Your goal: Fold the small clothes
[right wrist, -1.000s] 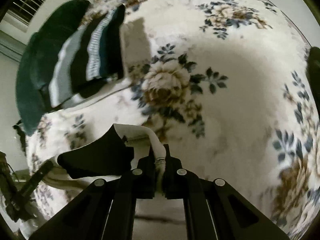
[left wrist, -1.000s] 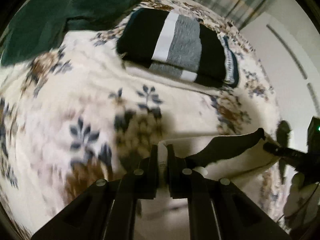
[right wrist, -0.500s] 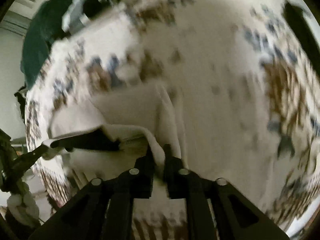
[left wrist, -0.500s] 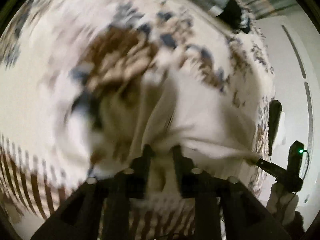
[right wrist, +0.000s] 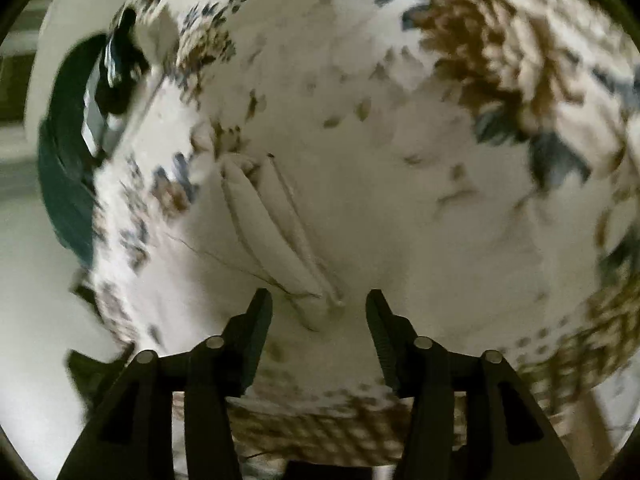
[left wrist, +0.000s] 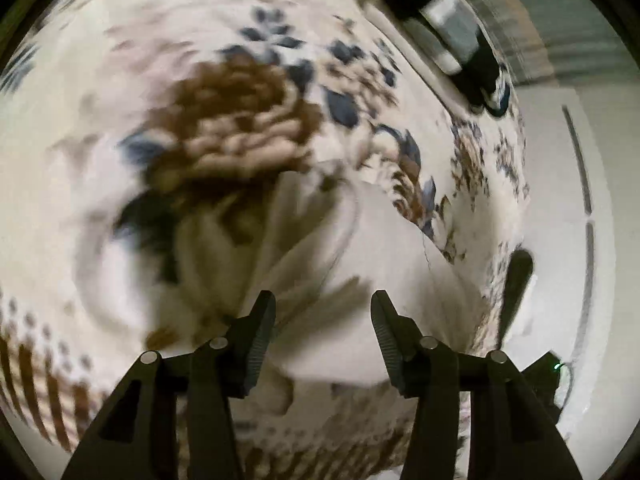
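In the left wrist view, the left gripper (left wrist: 323, 310) is seen with its two black fingers (left wrist: 260, 332) spread wide apart, and nothing is clamped between them. A white garment (left wrist: 360, 264) is spread on the floral blanket (left wrist: 224, 120) directly ahead of the fingertips, its cloth creased into several soft folds (the picture is smeared, so its edges are hard to trace). The blanket is patterned with a large brown flower and blue leaves on a cream ground. At the upper right edge, a folded pile of dark clothes (left wrist: 452, 36) with a grey and white stripe is laid on the blanket, well apart from the white garment. At the lower right, beyond the blanket's edge, a dark device with a small green light (left wrist: 554, 366) is made out.

In the right wrist view, the right gripper (right wrist: 319, 304) is likewise shown with its fingers (right wrist: 384, 332) parted, and no cloth is gripped. The white garment (right wrist: 276, 240) is laid flat on the floral blanket (right wrist: 480, 80) just in front of the fingertips, with a long folded ridge running away from the gripper and a loose thread trailing to its left. At the far left, the striped dark pile (right wrist: 106, 92) is seen beside a dark green cloth (right wrist: 68, 196) (both are blurred), well apart from the white garment.
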Demonstrator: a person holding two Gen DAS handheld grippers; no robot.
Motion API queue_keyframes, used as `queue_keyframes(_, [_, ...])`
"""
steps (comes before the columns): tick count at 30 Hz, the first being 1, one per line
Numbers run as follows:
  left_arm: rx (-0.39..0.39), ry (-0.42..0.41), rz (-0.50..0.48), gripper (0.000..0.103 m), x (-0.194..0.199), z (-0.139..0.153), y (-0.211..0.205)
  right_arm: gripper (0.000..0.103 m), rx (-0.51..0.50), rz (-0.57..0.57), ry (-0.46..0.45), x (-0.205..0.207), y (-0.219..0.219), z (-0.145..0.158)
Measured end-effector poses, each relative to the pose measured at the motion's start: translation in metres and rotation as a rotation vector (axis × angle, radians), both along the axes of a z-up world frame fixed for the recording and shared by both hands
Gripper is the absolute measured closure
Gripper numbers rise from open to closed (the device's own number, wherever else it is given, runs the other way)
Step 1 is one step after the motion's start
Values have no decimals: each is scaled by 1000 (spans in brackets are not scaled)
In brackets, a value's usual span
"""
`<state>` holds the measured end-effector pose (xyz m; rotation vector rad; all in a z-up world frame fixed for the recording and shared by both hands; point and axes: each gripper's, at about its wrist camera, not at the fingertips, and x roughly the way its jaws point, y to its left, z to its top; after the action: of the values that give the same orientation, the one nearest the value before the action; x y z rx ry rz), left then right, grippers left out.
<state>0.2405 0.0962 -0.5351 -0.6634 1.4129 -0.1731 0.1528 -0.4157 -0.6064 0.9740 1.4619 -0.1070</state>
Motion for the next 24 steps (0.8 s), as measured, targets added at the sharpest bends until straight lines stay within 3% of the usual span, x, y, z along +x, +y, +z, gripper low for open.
queue_keyframes(2, [46,-20,-27,64,6,-3,-12,49,44,-5,26,4,5,-15])
queue_keyframes(3, [78,-32,-44,93,8,-4,-17,49,49,-6,36,6,8,-22])
queue_keyframes(4, [111,-26,-59,98,8,-5,-20,49,52,-1,43,7,12,-27])
queue_keyframes(5, [119,-31,-61,99,7,-4,-20,51,41,11,46,9,16,-29])
queue_keyframes(7, [128,-44,-40,99,2,2,-11,86,47,38,27,16,27,-28])
queue_keyframes(10, [158,-39,-33,99,-2,5,2,95,15,71,-46,23,37,-11])
queue_keyframes(12, [138,-6,-21,98,-2,-5,8,96,-39,63,-42,26,33,-7])
queue_keyframes(15, [32,61,-6,95,-4,-12,13,96,-104,85,39,24,25,-16])
queue_keyframes(18, [0,68,-4,87,-5,4,12,91,-84,108,50,24,19,-14])
queue_keyframes(20, [-3,34,15,77,-2,16,14,74,-93,111,33,26,15,-6])
queue_keyframes(21, [-3,15,25,61,2,20,15,63,-94,98,4,29,12,1])
queue_keyframes(22, [1,-4,37,52,7,23,16,56,-89,84,-19,32,10,5])
queue_keyframes(24, [7,-28,45,51,23,20,16,52,-63,61,-63,42,5,10])
